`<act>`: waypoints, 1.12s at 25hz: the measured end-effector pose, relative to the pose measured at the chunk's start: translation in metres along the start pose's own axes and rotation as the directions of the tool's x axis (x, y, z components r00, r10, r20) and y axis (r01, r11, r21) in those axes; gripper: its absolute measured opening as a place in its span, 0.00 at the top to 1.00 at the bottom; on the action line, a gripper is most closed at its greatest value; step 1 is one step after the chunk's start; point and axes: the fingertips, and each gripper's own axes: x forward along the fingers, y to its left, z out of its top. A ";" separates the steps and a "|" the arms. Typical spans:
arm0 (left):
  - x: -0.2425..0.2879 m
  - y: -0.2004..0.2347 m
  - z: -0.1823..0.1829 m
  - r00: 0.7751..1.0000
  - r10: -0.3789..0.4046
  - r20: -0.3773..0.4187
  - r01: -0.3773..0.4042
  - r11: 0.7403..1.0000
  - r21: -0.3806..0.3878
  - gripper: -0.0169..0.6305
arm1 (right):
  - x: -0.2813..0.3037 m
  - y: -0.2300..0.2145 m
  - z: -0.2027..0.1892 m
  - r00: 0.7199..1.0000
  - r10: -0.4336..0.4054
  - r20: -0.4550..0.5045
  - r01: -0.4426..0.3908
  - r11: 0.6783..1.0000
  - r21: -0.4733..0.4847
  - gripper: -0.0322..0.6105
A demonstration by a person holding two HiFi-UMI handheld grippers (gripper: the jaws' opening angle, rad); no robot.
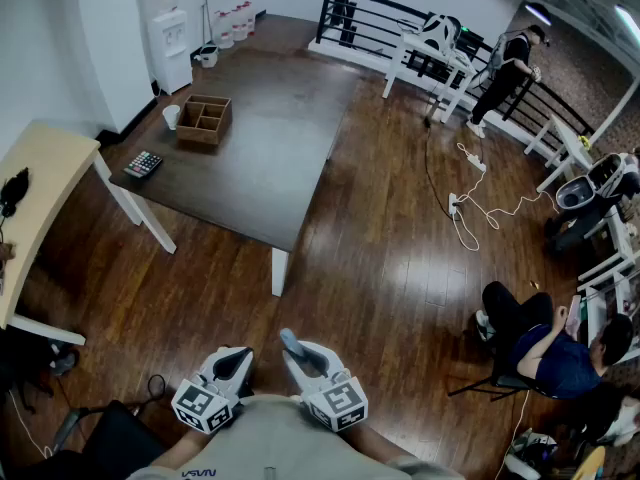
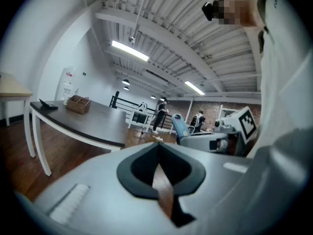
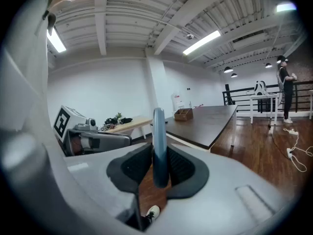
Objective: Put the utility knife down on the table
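A blue-grey utility knife (image 1: 291,343) stands on end between the jaws of my right gripper (image 1: 300,354), which is shut on it, close in front of my body. In the right gripper view the knife (image 3: 159,146) fills the gap between the black pads. My left gripper (image 1: 230,365) hangs beside it, shut with nothing in it; in the left gripper view only a thin wedge of floor shows behind the left gripper's (image 2: 158,152) meeting jaws. The dark brown table (image 1: 270,158) stands well ahead across the wooden floor, apart from both grippers.
On the table's far left are a wooden box (image 1: 205,120), a white cup (image 1: 171,117) and a calculator (image 1: 143,163). A light wooden table (image 1: 40,183) stands at the left. A seated person (image 1: 545,348), chairs and floor cables (image 1: 470,203) are at the right.
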 end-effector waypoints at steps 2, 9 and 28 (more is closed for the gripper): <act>-0.003 0.018 0.006 1.000 0.021 0.004 -0.021 1.000 -0.014 0.97 | 0.019 0.003 0.013 1.000 0.020 -0.003 -0.021 0.999 -0.025 0.81; -0.007 0.089 0.048 0.999 0.000 0.049 0.001 1.000 -0.026 0.97 | 0.088 0.011 0.064 1.000 -0.001 -0.004 0.001 0.998 -0.068 0.81; -0.023 0.259 0.090 0.988 0.126 0.086 -0.121 0.991 -0.061 0.97 | 0.252 0.008 0.102 0.998 0.021 -0.058 -0.025 0.997 -0.073 0.81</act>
